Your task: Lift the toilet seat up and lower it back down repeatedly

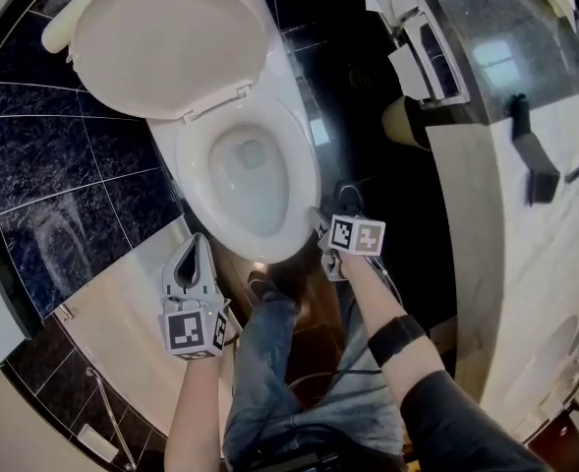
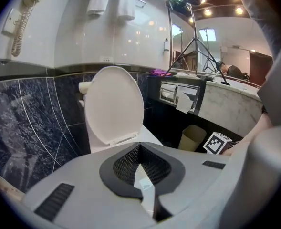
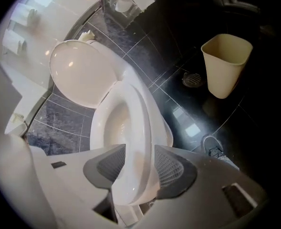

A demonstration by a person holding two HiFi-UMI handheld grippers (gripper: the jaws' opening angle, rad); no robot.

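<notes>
Right claw (image 3: 136, 168) wide open around the seat (image 3: 141, 123), which is down on the bowl (image 1: 245, 180)

Your right claw has the seat's front edge between its pads but isn't clamping it as far as I can see. The left claw (image 1: 195, 249) is pinched shut on nothing, off beside the bowl. Bite too deep and you'll probably grab seat and bowl together, so nothing lifts. It's glossy plastic too, so 1 weak pinch could let it slip and slam.
</notes>
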